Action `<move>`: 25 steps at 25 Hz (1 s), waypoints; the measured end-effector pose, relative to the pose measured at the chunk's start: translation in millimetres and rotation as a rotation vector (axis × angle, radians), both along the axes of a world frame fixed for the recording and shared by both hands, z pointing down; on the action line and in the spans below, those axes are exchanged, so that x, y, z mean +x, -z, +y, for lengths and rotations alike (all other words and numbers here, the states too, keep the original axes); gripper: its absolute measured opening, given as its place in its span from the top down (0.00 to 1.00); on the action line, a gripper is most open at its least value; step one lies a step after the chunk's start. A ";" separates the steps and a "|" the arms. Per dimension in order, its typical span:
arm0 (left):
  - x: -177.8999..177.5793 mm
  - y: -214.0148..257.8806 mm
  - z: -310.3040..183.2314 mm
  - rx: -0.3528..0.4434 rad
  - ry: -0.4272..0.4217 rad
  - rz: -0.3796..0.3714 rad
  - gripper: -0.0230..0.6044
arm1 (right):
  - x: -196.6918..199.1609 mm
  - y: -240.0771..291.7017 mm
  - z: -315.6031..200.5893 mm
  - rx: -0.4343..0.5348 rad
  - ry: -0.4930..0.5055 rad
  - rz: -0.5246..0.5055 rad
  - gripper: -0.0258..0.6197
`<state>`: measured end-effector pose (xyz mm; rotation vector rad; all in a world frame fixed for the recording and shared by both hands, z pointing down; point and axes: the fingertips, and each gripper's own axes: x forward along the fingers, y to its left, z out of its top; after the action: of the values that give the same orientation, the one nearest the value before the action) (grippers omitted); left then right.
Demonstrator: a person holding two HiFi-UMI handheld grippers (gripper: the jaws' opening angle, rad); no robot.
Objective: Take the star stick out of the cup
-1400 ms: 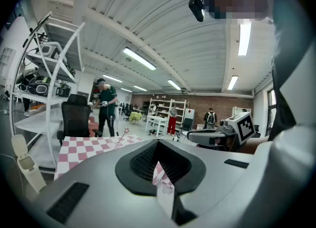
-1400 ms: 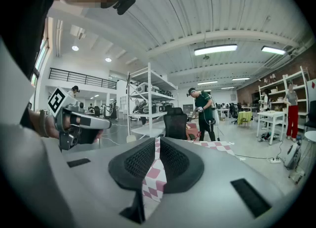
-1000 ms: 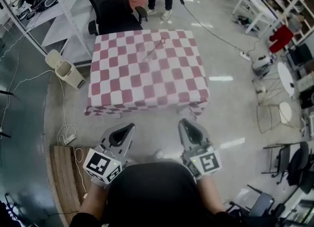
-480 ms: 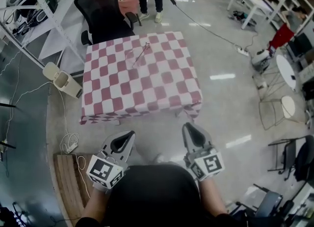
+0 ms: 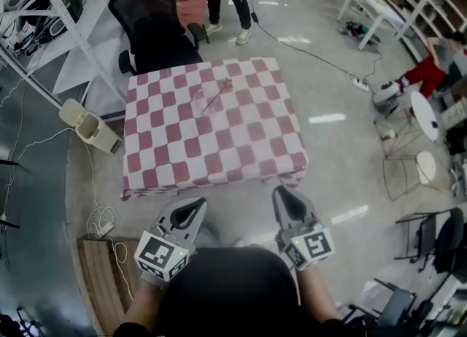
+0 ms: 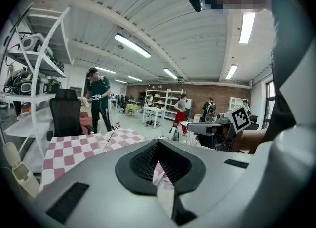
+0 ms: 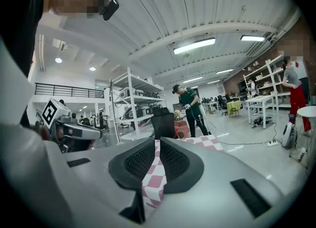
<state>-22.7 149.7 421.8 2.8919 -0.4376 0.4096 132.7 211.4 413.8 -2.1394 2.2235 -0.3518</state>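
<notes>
The clear cup (image 5: 198,98) is hard to make out. From the head view it is only a faint glassy outline on the far half of the red-and-white checked desk (image 5: 219,155), and its rim cannot be traced. The thin star stick (image 5: 218,95) stands in it at a lean. Its long axis runs diagonally, with the lower end toward the near left and the small red star tip toward the far right. In the left gripper view the stick rises tilted to the right with the star on top, and its lower end drops behind the grey body of the tongs, so the cup is covered there.

In the right gripper view you see the desk only as a checked strip between the jaws and a patch beyond them.

Your left tongs (image 5: 195,204) and right tongs (image 5: 283,192) hang well short of the desk's near edge. Both sets of jaws are closed to a thin slit and grip nothing. Your dark torso cuts off both forearms at the bottom of the head view.

A black office chair (image 5: 157,18) stands just behind the desk, and a person in green (image 6: 98,106) stands beyond it.
</notes>
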 end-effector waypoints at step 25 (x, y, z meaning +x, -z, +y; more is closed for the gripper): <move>-72.2 -7.4 -210.7 -0.086 -0.040 0.123 0.90 | -76.7 10.4 -209.8 -0.092 -0.053 0.178 0.89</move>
<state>-94.9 -60.9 429.1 2.8268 -0.3345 0.2486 56.0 1.6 403.4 -2.3592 2.2768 -0.2758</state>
